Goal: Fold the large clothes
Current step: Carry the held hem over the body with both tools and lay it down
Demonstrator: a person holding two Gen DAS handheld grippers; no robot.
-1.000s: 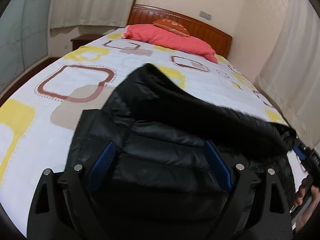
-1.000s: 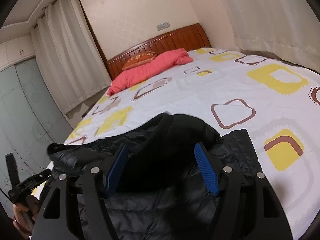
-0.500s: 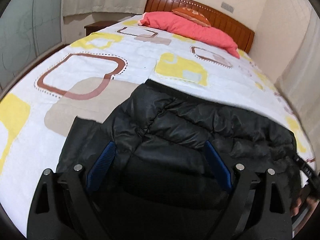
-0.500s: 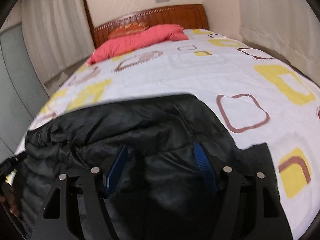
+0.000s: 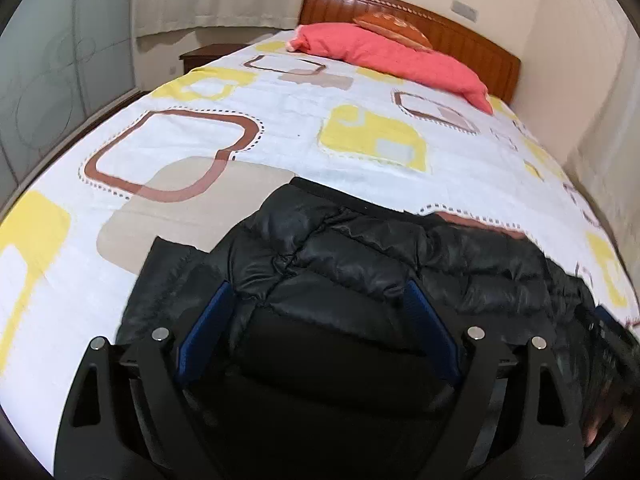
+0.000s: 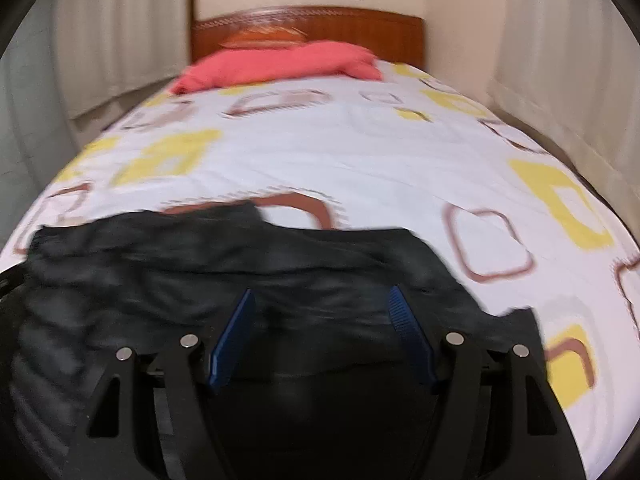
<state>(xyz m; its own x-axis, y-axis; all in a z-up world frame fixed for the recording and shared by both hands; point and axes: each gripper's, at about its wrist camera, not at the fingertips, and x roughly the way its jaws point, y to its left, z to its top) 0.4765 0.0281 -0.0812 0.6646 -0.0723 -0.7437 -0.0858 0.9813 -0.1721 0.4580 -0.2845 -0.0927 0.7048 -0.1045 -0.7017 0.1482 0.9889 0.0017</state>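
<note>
A black quilted puffer jacket lies bunched at the foot edge of the bed with the white patterned sheet. The left gripper and right gripper, jaws spread apart, straddle its padded folds.

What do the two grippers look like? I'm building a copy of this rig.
The left gripper and right gripper match: matte black angular frames with triangular cutouts, round silver pins at the joints, and flat blue ribbed pads inside each finger. No cables or markings show.
</note>
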